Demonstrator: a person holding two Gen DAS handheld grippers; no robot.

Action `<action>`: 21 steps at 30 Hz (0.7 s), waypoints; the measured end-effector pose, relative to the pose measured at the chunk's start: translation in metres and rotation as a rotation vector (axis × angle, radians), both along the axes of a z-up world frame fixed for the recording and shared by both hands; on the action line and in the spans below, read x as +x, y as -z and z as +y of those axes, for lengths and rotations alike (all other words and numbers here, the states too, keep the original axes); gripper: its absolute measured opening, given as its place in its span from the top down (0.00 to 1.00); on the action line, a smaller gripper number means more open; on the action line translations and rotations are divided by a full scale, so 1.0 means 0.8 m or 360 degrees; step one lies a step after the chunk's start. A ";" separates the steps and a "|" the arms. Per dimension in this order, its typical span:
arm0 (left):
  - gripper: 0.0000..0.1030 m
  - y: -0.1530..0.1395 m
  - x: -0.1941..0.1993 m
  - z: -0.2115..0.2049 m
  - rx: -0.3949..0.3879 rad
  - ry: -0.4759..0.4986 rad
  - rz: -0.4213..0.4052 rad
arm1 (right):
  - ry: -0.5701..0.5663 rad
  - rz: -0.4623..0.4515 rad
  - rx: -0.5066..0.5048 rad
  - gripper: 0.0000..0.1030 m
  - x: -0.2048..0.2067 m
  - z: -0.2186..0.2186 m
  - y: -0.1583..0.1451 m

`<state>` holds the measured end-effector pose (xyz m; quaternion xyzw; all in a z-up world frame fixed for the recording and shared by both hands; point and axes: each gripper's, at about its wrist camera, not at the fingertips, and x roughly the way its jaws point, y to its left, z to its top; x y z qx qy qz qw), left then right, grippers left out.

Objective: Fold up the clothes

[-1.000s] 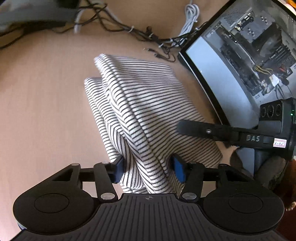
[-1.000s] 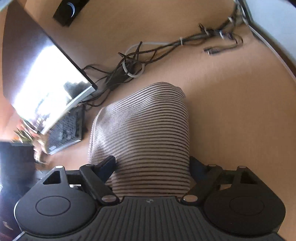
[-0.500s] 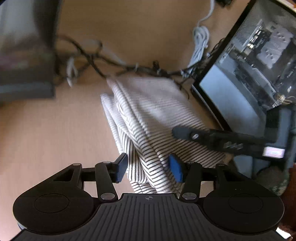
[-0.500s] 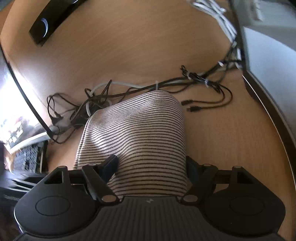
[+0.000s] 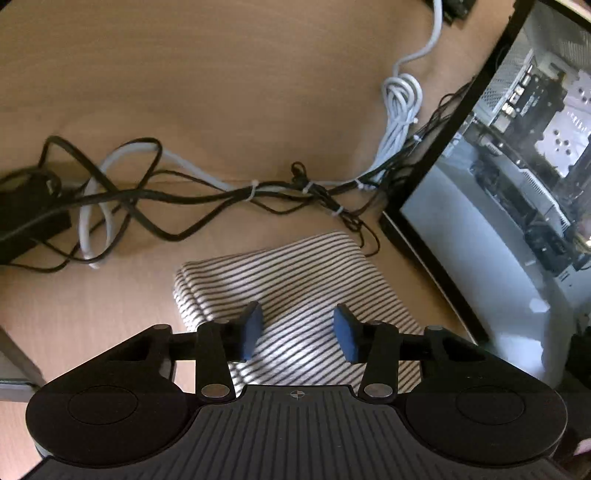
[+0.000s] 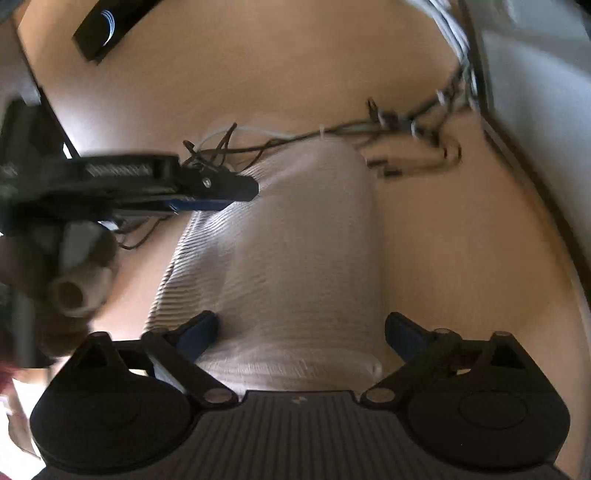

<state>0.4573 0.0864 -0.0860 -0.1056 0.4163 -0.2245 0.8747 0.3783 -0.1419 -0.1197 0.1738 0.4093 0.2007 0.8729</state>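
Note:
A black-and-white striped garment (image 5: 295, 284) lies folded into a compact rectangle on the wooden desk (image 5: 221, 74). My left gripper (image 5: 297, 332) hovers over its near half, open, blue pads (image 5: 251, 328) apart with the cloth lying flat below them. The right wrist view is motion-blurred. There the same garment (image 6: 295, 251) runs away from the camera, and my right gripper (image 6: 301, 334) stands open wide, its fingers either side of the near end. The left gripper (image 6: 236, 195) reaches in from the left over the garment's far corner, held by a person's hand (image 6: 74, 280).
A tangle of black and white cables (image 5: 221, 192) lies just beyond the garment, with a coiled white cable (image 5: 400, 99) and a black power brick (image 5: 26, 218). A glass-sided computer case (image 5: 498, 184) stands close on the right. A black box (image 6: 110, 26) sits far left.
The garment has gone from a long loose fold to a short compact rectangle. My left gripper swung toward the cables and now shows in the right wrist view. The right gripper's fingers have spread slightly wider.

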 end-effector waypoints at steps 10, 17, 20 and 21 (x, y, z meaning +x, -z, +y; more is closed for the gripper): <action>0.52 0.008 -0.005 0.002 0.0083 0.0036 -0.0046 | -0.0148 -0.0088 -0.0307 0.49 -0.015 0.008 -0.022; 0.51 0.009 -0.004 0.004 0.0063 0.0016 -0.0050 | -0.0141 -0.0501 -0.0445 0.29 -0.043 0.015 -0.075; 0.50 0.008 -0.002 0.001 0.0072 0.0007 -0.0047 | -0.0249 -0.0605 -0.0504 0.20 -0.039 0.050 -0.071; 0.49 0.008 -0.001 0.001 0.0076 0.0005 -0.0046 | -0.0296 -0.0574 -0.0519 0.20 -0.035 0.065 -0.059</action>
